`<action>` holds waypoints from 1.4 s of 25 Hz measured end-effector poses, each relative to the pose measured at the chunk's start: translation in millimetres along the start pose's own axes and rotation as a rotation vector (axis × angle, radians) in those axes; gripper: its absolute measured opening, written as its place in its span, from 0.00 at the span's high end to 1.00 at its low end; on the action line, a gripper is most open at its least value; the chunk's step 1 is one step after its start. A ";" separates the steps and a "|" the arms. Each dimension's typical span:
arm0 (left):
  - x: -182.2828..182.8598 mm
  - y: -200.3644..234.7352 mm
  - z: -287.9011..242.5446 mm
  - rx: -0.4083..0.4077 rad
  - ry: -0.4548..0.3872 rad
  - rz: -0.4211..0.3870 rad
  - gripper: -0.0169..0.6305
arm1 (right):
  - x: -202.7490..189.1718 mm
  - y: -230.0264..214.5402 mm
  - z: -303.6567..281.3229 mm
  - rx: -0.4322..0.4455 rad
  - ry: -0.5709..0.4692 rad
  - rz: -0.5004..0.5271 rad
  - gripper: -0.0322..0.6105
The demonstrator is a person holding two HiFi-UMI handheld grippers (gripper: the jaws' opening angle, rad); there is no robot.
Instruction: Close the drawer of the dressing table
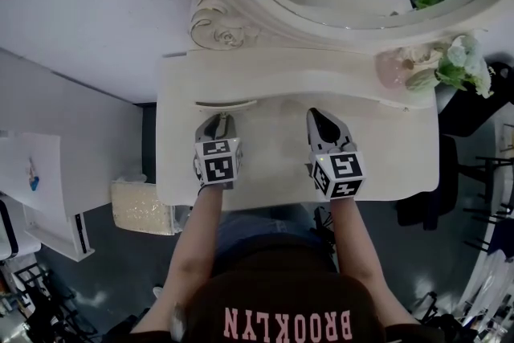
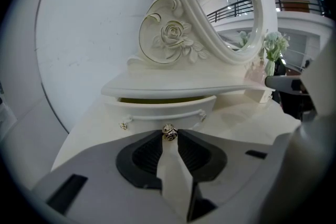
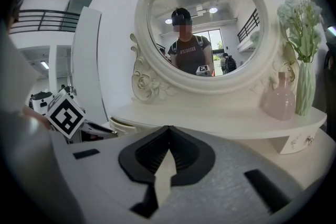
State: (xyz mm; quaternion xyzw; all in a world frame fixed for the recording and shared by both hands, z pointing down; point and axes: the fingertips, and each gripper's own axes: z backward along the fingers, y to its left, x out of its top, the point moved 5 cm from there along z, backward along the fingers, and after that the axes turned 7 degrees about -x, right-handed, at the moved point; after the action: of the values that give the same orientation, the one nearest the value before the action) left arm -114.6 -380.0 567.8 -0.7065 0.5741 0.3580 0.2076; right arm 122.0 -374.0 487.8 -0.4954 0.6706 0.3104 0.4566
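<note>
- Now the left gripper pinches the knob of the drawer, which stands slightly out, straight ahead under the shelf.
- Right gripper, closed and empty, hovers beside, farther from it.

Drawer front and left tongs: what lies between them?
Only the small metal knob of the drawer, pinched at the tips of the left tongs. The left gripper view shows this; the drawer stands slightly open.
</note>
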 end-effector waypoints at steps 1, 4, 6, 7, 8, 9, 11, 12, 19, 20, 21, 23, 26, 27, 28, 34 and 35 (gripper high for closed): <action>1.1 0.6 -1.1 0.000 0.000 -0.001 0.85 | 0.3 -1.1 -1.3 -0.001 0.001 -0.002 0.95; 4.2 3.1 -4.8 0.000 0.000 -0.001 0.85 | 0.2 -3.1 -5.2 -0.003 0.005 -0.005 0.95; 6.0 4.3 -7.3 0.000 0.000 -0.003 0.85 | -0.1 -3.8 -7.4 -0.003 0.007 -0.005 0.95; 6.9 4.7 -8.4 0.000 0.000 -0.003 0.85 | -0.2 -4.1 -8.5 -0.002 0.009 -0.005 0.95; 7.9 5.0 -9.4 0.000 0.000 -0.003 0.85 | -0.2 -4.4 -9.5 -0.002 0.010 -0.005 0.95; 9.0 5.3 -10.4 0.000 -0.001 -0.003 0.85 | -0.3 -4.6 -10.5 -0.002 0.012 -0.006 0.95; 11.4 5.8 -12.7 -0.002 -0.002 -0.004 0.85 | -0.5 -5.0 -12.3 -0.001 0.015 -0.007 0.95; 12.5 6.1 -14.0 -0.003 -0.002 -0.004 0.85 | -0.9 -5.2 -13.2 -0.001 0.017 -0.007 0.95; 18.5 8.4 -20.6 -0.003 -0.002 -0.004 0.85 | -3.8 -3.5 -17.8 0.005 0.033 -0.001 0.95; 19.1 8.7 -21.3 -0.004 -0.001 -0.003 0.85 | -4.2 -3.0 -18.5 0.007 0.035 -0.001 0.95; 19.4 8.5 -21.6 -0.007 0.001 -0.002 0.85 | -4.5 -2.4 -19.0 0.008 0.036 -0.001 0.95; 19.2 8.4 -22.0 -0.006 0.001 -0.006 0.85 | -5.1 -1.5 -19.3 0.011 0.038 0.000 0.95; 18.9 9.2 -22.6 0.000 -0.003 -0.016 0.85 | -5.3 -0.4 -19.0 0.014 0.039 0.002 0.95; 18.9 9.1 -22.7 0.000 -0.004 -0.017 0.85 | -5.3 -0.3 -18.8 0.014 0.039 0.002 0.95; 18.9 8.9 -22.9 0.000 -0.005 -0.018 0.85 | -5.4 -0.2 -18.6 0.014 0.039 0.003 0.95; 17.9 8.1 -22.6 -0.013 -0.004 -0.027 0.74 | -5.2 1.8 -16.1 0.013 0.034 0.003 0.95; 17.8 8.6 -21.7 -0.013 -0.007 -0.022 0.69 | -5.0 2.1 -15.4 0.013 0.033 0.003 0.95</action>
State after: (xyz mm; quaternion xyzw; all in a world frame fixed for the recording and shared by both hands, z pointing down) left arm -115.6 -409.3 569.8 -0.7128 0.5633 0.3620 0.2089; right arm 115.8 -384.9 498.4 -0.4965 0.6809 0.2984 0.4481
